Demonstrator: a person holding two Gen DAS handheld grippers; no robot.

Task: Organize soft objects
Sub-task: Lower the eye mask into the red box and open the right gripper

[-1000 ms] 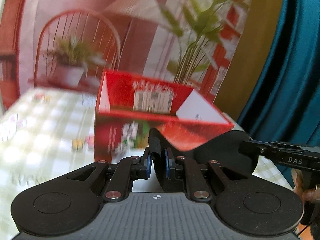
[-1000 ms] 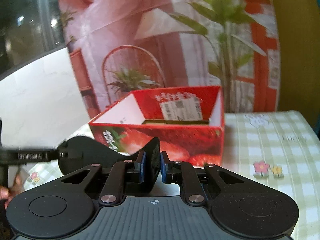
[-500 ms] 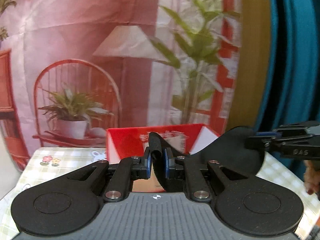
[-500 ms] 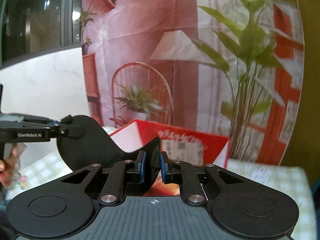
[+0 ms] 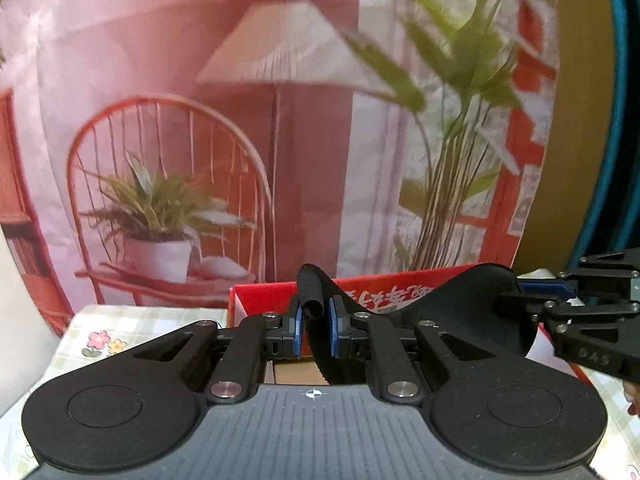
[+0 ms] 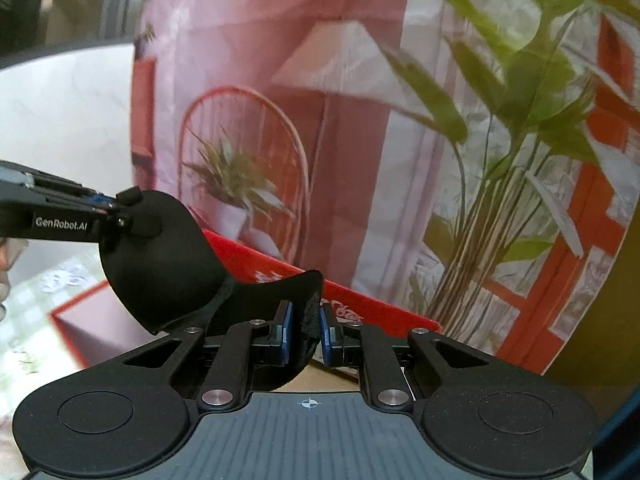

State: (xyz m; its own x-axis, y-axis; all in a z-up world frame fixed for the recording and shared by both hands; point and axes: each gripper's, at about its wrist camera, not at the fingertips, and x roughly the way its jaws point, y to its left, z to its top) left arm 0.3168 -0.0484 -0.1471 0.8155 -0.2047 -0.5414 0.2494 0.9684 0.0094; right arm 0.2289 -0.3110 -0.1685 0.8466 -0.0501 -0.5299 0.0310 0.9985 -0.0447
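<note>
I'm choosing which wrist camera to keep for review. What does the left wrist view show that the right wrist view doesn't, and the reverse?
Only the left wrist view shows the flower print on the checked tablecloth and the teal curtain at the right edge.

Only the right wrist view shows the dark window and the white wall.

Both show the black soft piece stretched between the left gripper and the right gripper, each shut on one end, above the red box before the printed backdrop.

Black left tool [image 5: 314, 330], blue pads, silver screws, ribbed grey base, right tool [image 6: 306, 334] alike
</note>
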